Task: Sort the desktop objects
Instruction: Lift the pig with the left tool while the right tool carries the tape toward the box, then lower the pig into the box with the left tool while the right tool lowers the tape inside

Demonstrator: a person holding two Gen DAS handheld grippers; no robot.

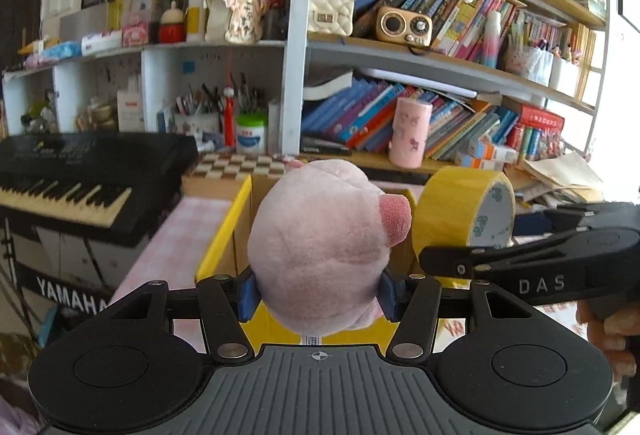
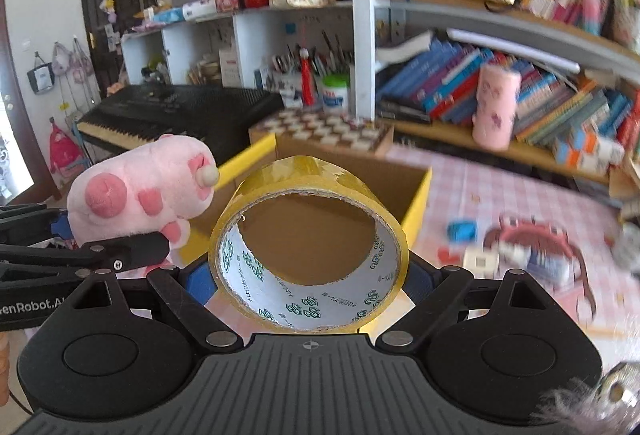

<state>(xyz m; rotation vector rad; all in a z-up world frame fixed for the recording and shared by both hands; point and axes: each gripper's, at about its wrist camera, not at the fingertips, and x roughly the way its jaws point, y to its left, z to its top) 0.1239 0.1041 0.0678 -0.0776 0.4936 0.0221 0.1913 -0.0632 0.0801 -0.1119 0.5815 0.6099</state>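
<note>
We hold: left gripper (image 1: 318, 295), pads clamped on pink plush pig (image 1: 320, 247) | right gripper (image 2: 310, 285), jaws wide, gripping yellow tape roll (image 2: 308, 255) | both just short of the open yellow-edged cardboard box (image 2: 418, 203) | beyond box: chessboard (image 2: 324, 131), bookshelf (image 2: 480, 19) | risk: grippers near-touching, may collide; early release drops items outside box.

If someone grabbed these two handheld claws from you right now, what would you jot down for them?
Left gripper: fingers shut on the pink pig plush.
Right gripper: fingers shut on the yellow tape roll.
Both are held in the air near the open yellow-edged cardboard box.
Done: both items picked up.
Left: probably drop them in the box, then sort the small bits on the pink checked tablecloth.
</note>
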